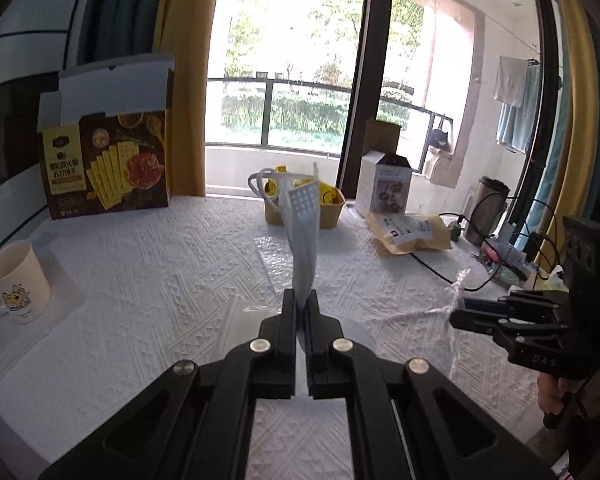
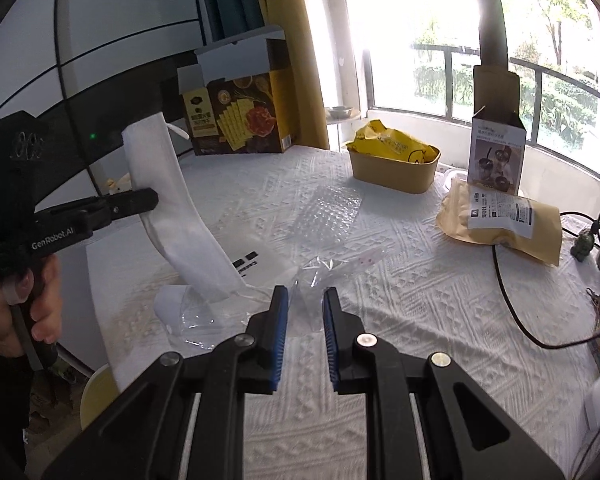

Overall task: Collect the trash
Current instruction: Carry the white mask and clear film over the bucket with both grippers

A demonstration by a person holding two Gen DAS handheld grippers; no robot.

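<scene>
Left wrist view: the left gripper [image 1: 301, 304] is clamped on a mask [image 1: 303, 236], which stands up lengthwise straight ahead of its tips. Right wrist view: the right gripper [image 2: 304, 300] pinches a clear wrapper [image 2: 312, 280], jaws only narrowly apart (no bin visible).

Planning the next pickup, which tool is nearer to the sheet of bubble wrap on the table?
Right, I'd judge. The right tool hangs just short of the bubble wrap, holding clear plastic film. The left tool is off to its left, holding a face mask.

Pale blue mask [image 1: 305, 240], white embossed tablecloth [image 1: 160, 280], yellow curtain [image 1: 184, 40].
</scene>
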